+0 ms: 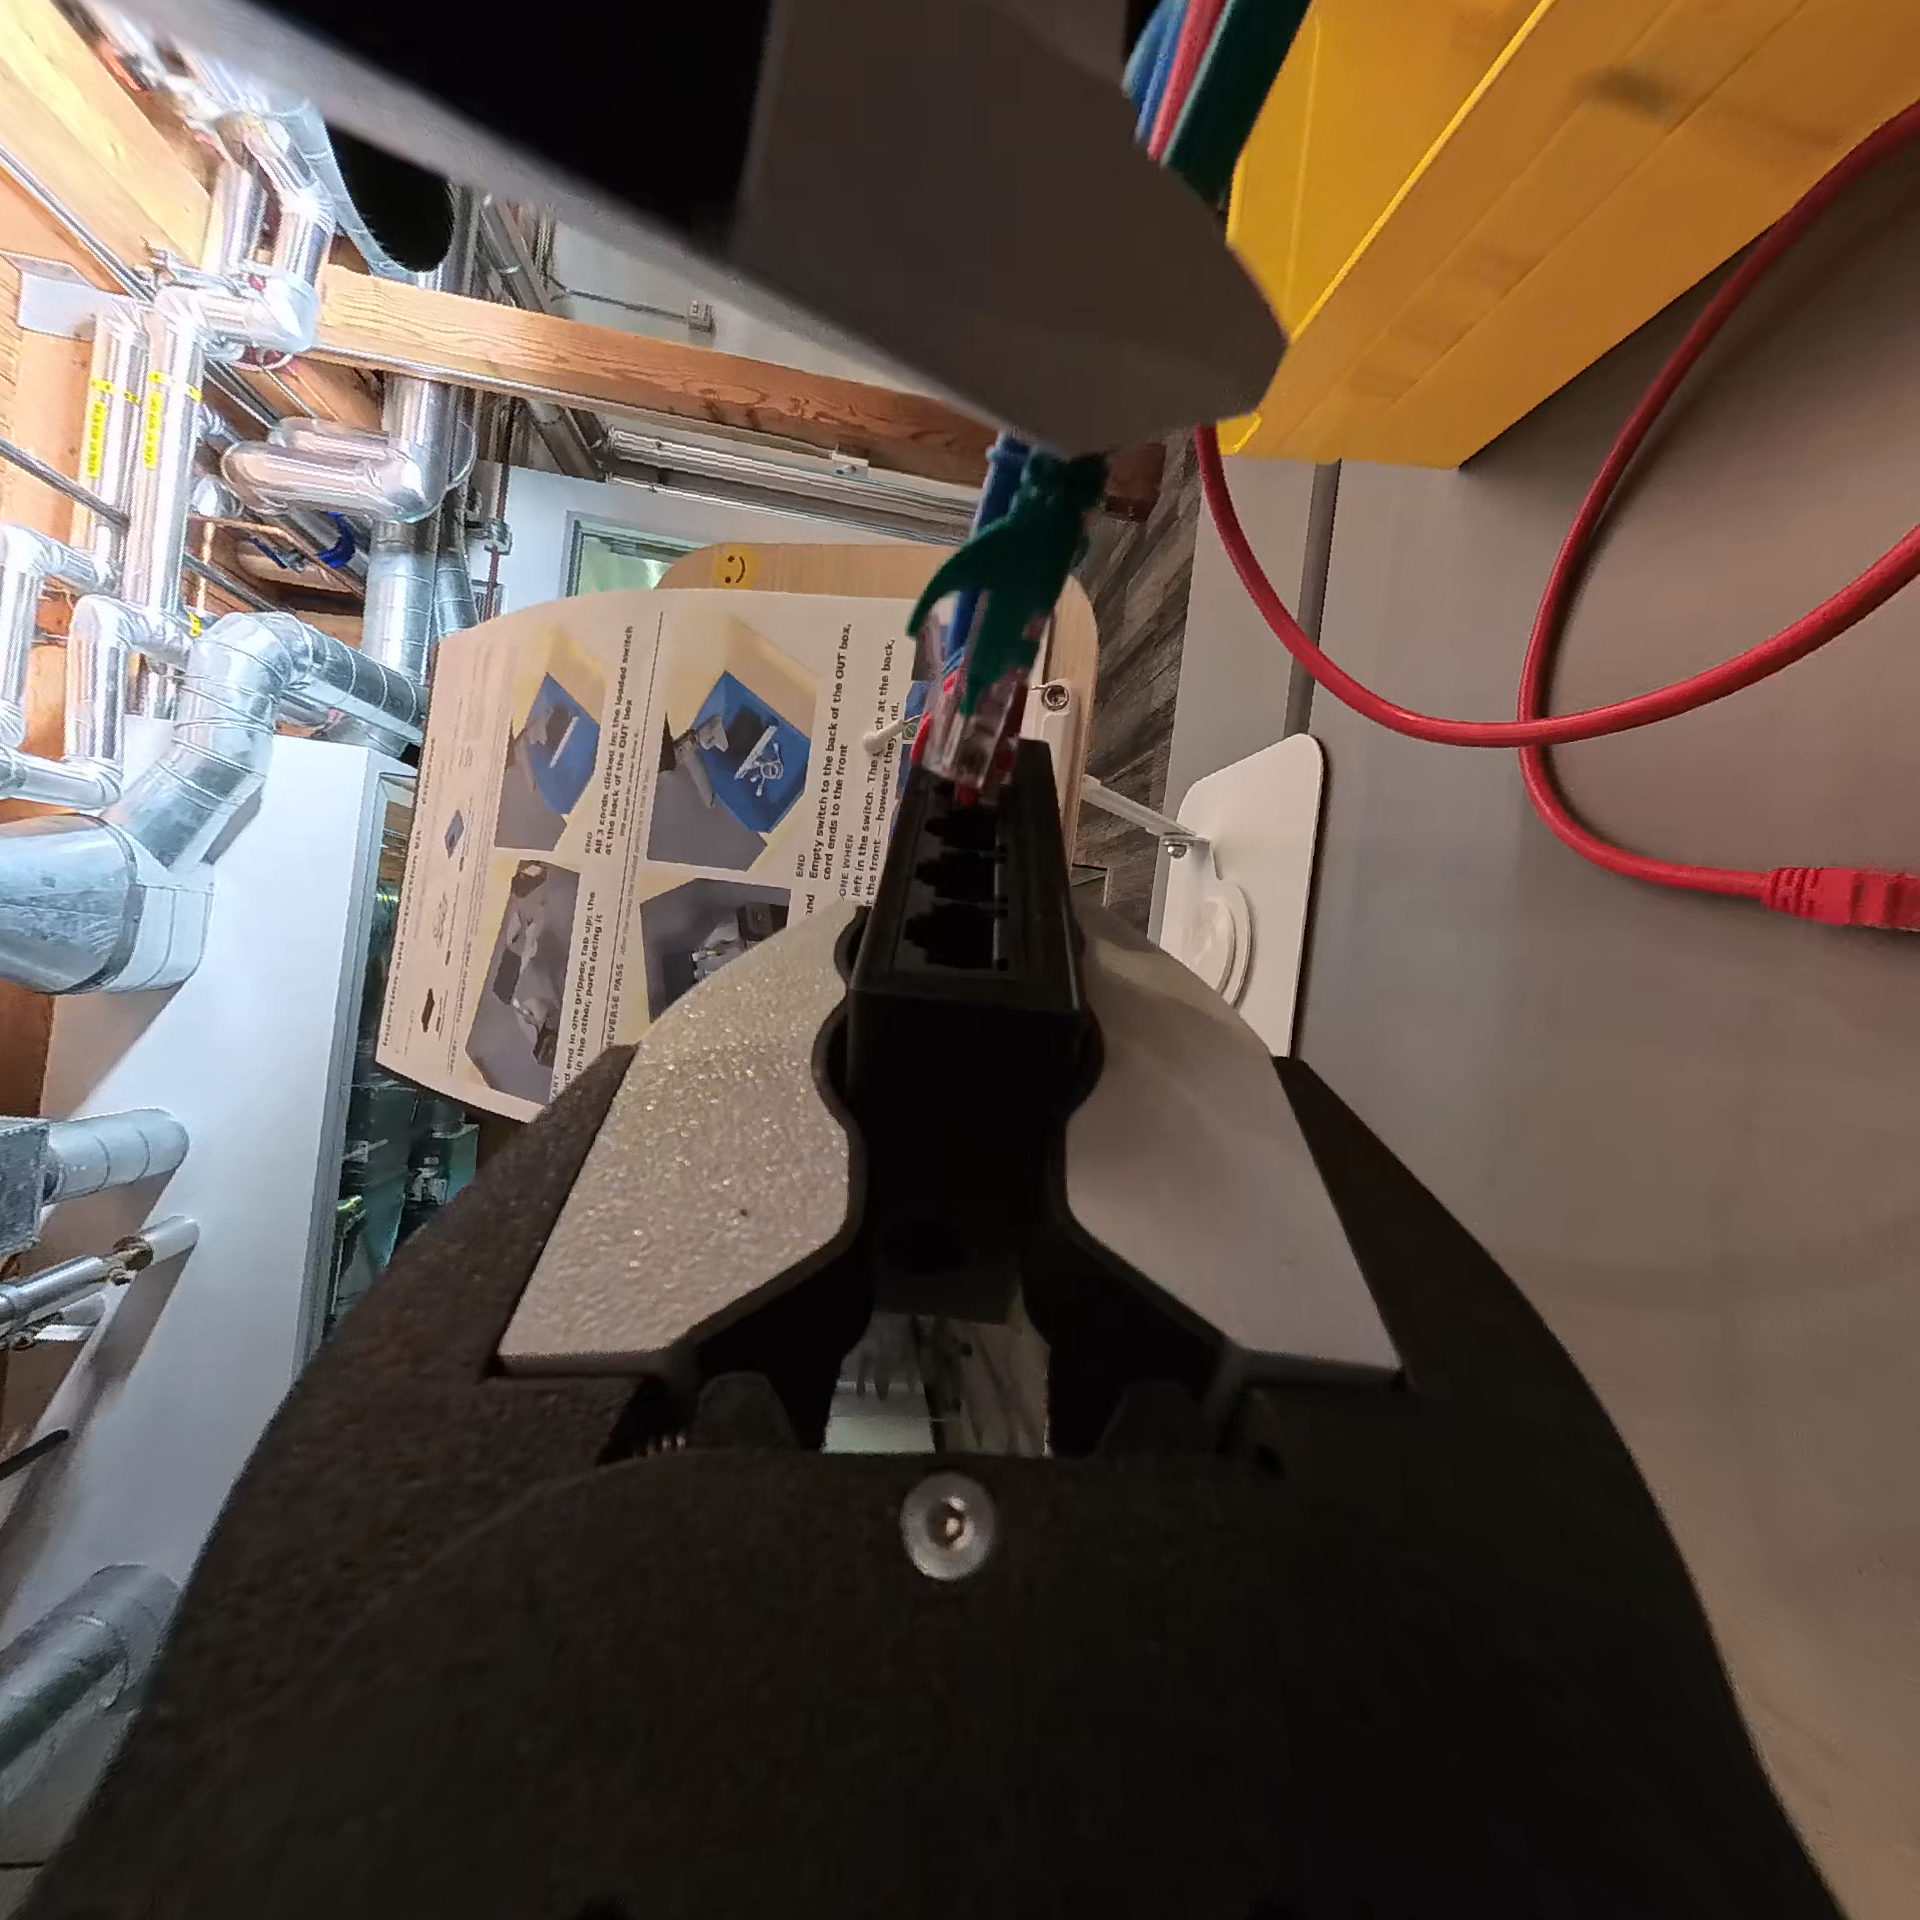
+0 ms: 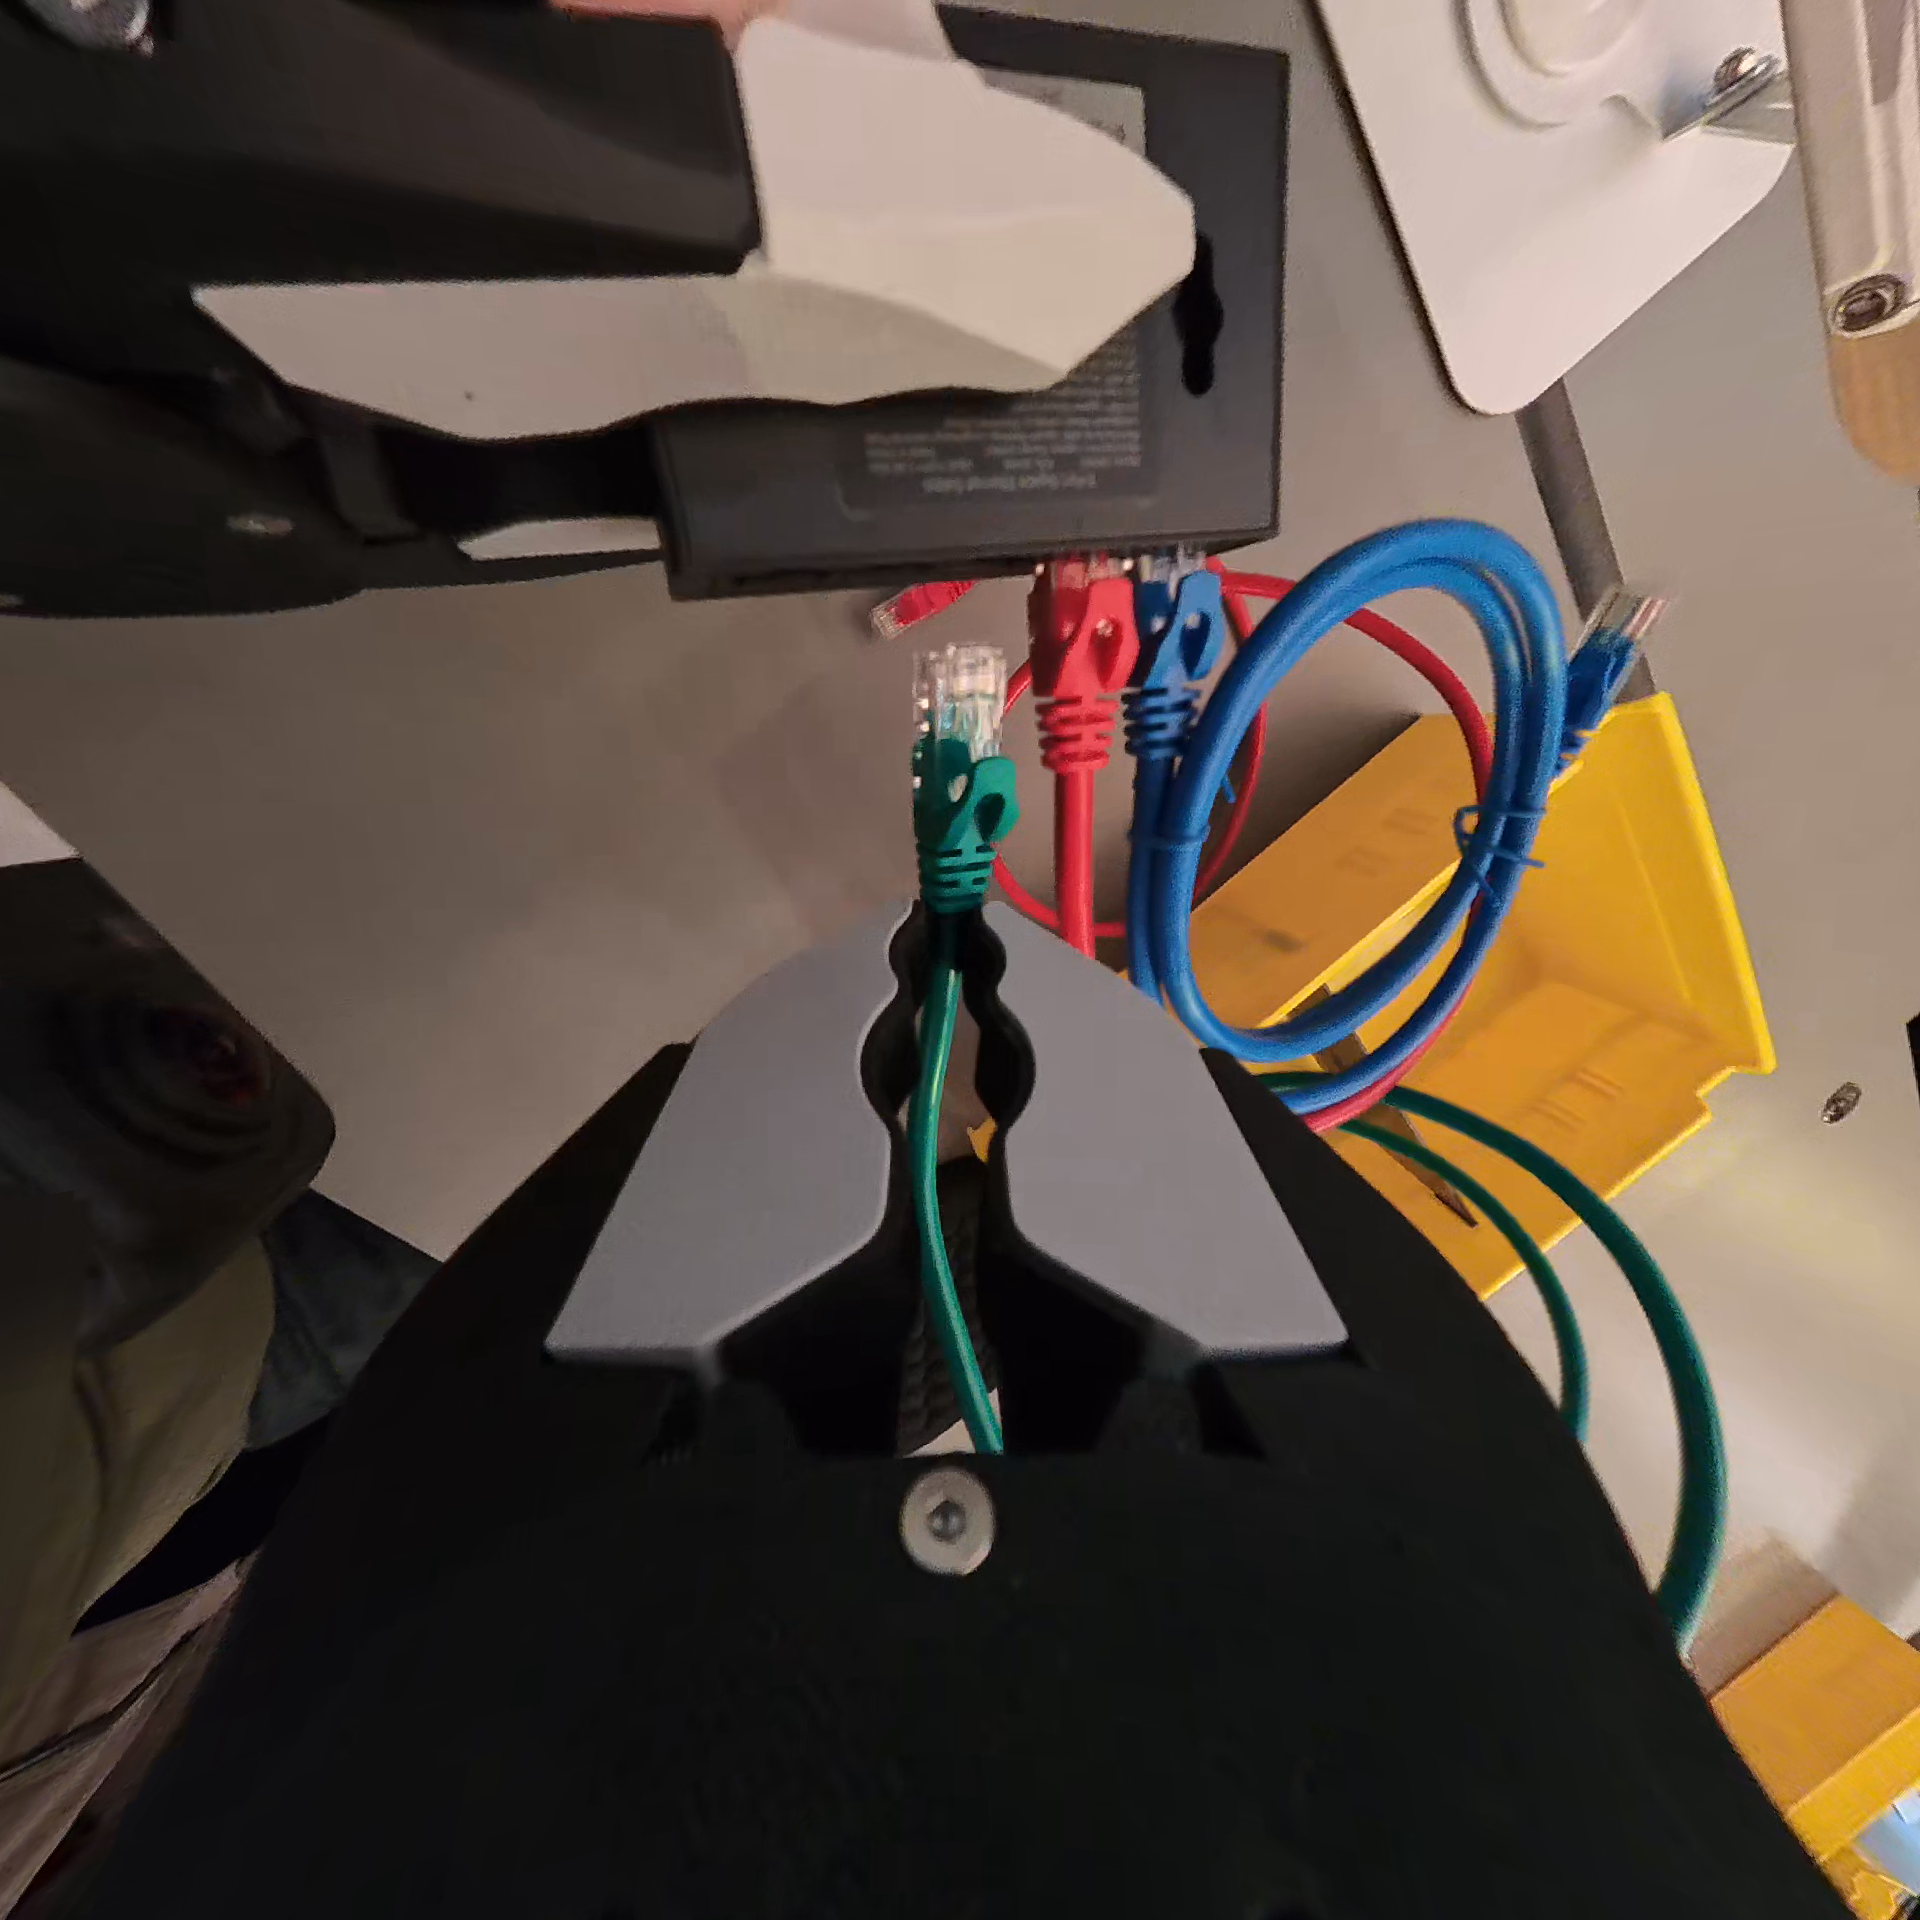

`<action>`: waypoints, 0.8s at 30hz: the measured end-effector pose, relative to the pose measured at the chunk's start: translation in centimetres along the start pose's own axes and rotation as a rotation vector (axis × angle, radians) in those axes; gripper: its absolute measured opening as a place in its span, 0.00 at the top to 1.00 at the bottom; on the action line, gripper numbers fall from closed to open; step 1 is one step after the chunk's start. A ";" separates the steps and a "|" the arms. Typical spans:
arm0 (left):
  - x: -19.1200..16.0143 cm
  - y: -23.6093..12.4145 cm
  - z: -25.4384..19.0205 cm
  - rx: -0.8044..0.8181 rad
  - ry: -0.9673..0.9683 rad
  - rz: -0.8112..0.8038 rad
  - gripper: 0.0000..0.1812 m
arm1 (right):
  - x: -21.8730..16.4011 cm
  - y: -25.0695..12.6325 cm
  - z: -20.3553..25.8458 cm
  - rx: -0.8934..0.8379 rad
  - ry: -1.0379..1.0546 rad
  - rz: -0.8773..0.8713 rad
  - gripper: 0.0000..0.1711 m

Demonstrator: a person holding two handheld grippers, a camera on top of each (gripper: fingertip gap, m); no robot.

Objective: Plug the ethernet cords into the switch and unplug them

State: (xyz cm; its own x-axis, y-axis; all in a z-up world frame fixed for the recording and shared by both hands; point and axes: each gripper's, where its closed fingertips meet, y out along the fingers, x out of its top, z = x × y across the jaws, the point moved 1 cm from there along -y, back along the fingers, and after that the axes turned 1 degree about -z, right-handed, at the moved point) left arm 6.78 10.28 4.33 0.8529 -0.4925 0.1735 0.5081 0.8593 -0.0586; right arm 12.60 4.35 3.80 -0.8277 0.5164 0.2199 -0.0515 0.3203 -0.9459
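Holding the black switch in my left hand-held gripper, fingers clamped on its two flat faces, port side facing away from the bench edge toward the right unit. Switch is up off the bench. Red cord and blue cord are both seated in neighbouring ports. Right hand-held gripper is closed on the green cord just behind the boot; the green plug sticks out past the fingertips, clear tip just short of the switch, not in a port, left of the red plug. Left wrist view shows three empty ports near me, plugs at the far end. Blue slack hangs in a tied coil over a yellow bin. A loose red plug lies on the bench beside a white base plate. Instruction sheet stands behind.
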 end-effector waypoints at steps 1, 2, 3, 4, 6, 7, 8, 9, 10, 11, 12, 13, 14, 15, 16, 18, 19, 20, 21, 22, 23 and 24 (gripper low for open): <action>0.1 0.0 0.0 0.002 0.003 -0.003 0.83 | 0.1 0.0 0.0 0.006 0.004 0.004 0.96; 0.1 -0.1 0.0 0.000 0.004 -0.005 0.83 | 0.2 0.1 0.1 0.016 0.009 0.007 0.96; 0.2 -0.1 0.1 0.000 0.004 -0.008 0.83 | 0.2 0.2 0.1 0.024 0.013 0.011 0.96; 0.3 -0.2 0.1 0.002 0.005 -0.010 0.83 | 0.3 0.3 0.1 0.027 0.015 0.014 0.96; 0.4 -0.2 0.1 0.001 0.009 -0.017 0.83 | 0.4 0.3 0.0 0.029 0.018 0.013 0.96; 0.4 -0.3 0.1 0.000 0.012 -0.018 0.83 | 0.4 0.3 0.0 0.035 0.021 0.014 0.96; 0.5 -0.3 0.0 -0.005 0.012 -0.020 0.83 | 0.4 0.3 0.0 0.038 0.022 0.015 0.96; 0.6 -0.3 -0.1 -0.006 0.017 -0.023 0.83 | 0.4 0.3 0.1 0.044 0.024 0.020 0.96; 0.6 -0.3 -0.1 -0.007 0.021 -0.027 0.83 | 0.3 0.4 0.2 0.050 0.026 0.028 0.96; 0.7 -0.3 -0.2 -0.011 0.023 -0.028 0.83 | 0.2 0.4 0.1 0.052 0.027 0.035 0.96; 0.8 -0.3 -0.3 -0.010 0.029 -0.030 0.83 | 0.1 0.4 0.2 0.058 0.033 0.043 0.96; 0.8 -0.3 -0.3 -0.012 0.033 -0.030 0.83 | 0.0 0.5 0.2 0.064 0.037 0.051 0.95; 0.9 -0.3 -0.4 -0.013 0.035 -0.031 0.83 | 0.0 0.5 0.2 0.070 0.044 0.057 0.96; 0.9 -0.2 -0.4 -0.014 0.040 -0.031 0.83 | -0.1 0.6 0.3 0.076 0.050 0.062 0.96; 0.9 -0.2 -0.5 -0.015 0.045 -0.029 0.83 | -0.1 0.6 0.2 0.075 0.051 0.067 0.96; 1.0 -0.2 -0.7 -0.025 0.053 -0.030 0.83 | -0.3 0.7 0.2 0.060 0.042 0.081 0.96; 1.0 -0.2 -0.9 -0.035 0.056 -0.029 0.83 | -0.3 0.7 0.1 0.044 0.033 0.087 0.96; 1.0 -0.2 -1.0 -0.039 0.061 -0.029 0.83 | -0.4 0.8 0.0 0.024 0.023 0.094 0.96; 1.1 -0.2 -1.1 -0.042 0.063 -0.029 0.83 | -0.5 0.8 0.0 0.002 0.011 0.104 0.96; 1.1 -0.2 -1.2 -0.048 0.061 -0.028 0.83 | -0.5 0.8 0.0 -0.013 0.000 0.114 0.96; 1.1 -0.1 -1.2 -0.052 0.061 -0.027 0.83 | -0.6 0.9 -0.1 -0.029 -0.013 0.125 0.96; 1.1 -0.1 -1.3 -0.053 0.059 -0.025 0.83 | -0.6 0.9 -0.2 -0.045 -0.025 0.136 0.96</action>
State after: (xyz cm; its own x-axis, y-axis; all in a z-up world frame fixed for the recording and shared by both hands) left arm 7.83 9.46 3.28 0.8445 -0.5226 0.1174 0.5340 0.8386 -0.1076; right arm 13.15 4.51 2.85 -0.8387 0.5380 0.0842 0.0866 0.2846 -0.9547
